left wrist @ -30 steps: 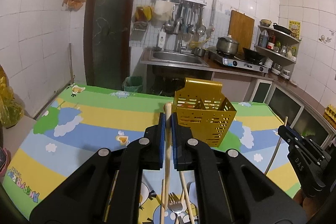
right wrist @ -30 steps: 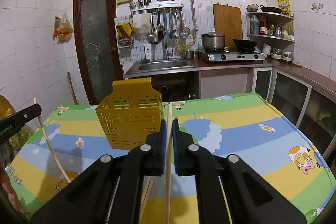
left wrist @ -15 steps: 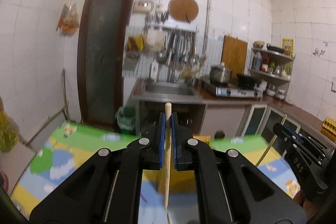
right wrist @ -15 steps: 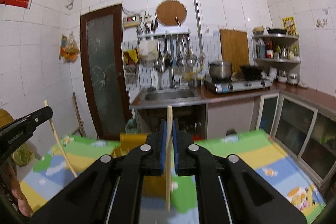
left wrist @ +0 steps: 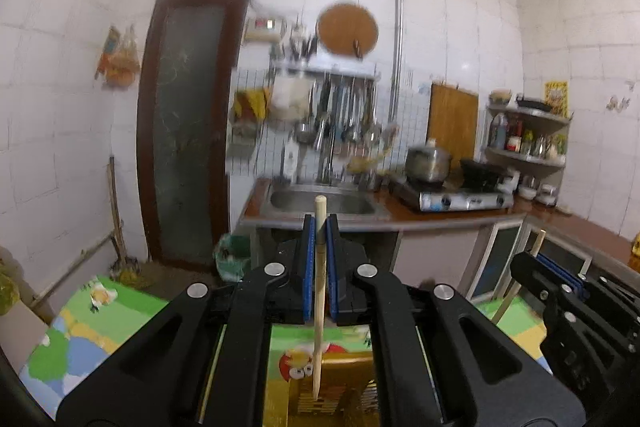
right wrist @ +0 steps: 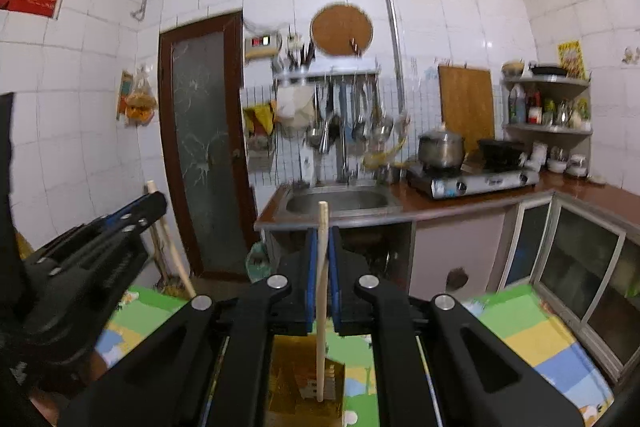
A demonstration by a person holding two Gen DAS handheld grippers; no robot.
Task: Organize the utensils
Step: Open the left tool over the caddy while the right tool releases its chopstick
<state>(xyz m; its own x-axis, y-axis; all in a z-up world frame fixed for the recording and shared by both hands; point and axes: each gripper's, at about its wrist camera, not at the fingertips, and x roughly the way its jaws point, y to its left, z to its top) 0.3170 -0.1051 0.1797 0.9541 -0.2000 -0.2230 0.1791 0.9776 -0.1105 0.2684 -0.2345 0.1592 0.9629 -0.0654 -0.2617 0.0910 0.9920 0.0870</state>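
While each pale wooden chopstick (left wrist: pixel 319 291) hangs near-vertical in closed blue-padded jaws, its lower tip sits just over the open top of the yellow perforated metal utensil holder (left wrist: pixel 336 387), which stands on the cartoon-print tablecloth (left wrist: pixel 80 339) toward the table's far edge. Left gripper (left wrist: pixel 318 267) is clamped on one stick; right gripper (right wrist: pixel 320 275) is clamped on the second chopstick (right wrist: pixel 322 299), tip apparently inside the holder's rim. Likely risks: both grippers sit close together over one narrow opening, so they could knock each other. A tilted release may bounce a stick off the rim onto the cloth. Pushing down on the wall could tip the light holder. Motion blur hides exact tip depth.
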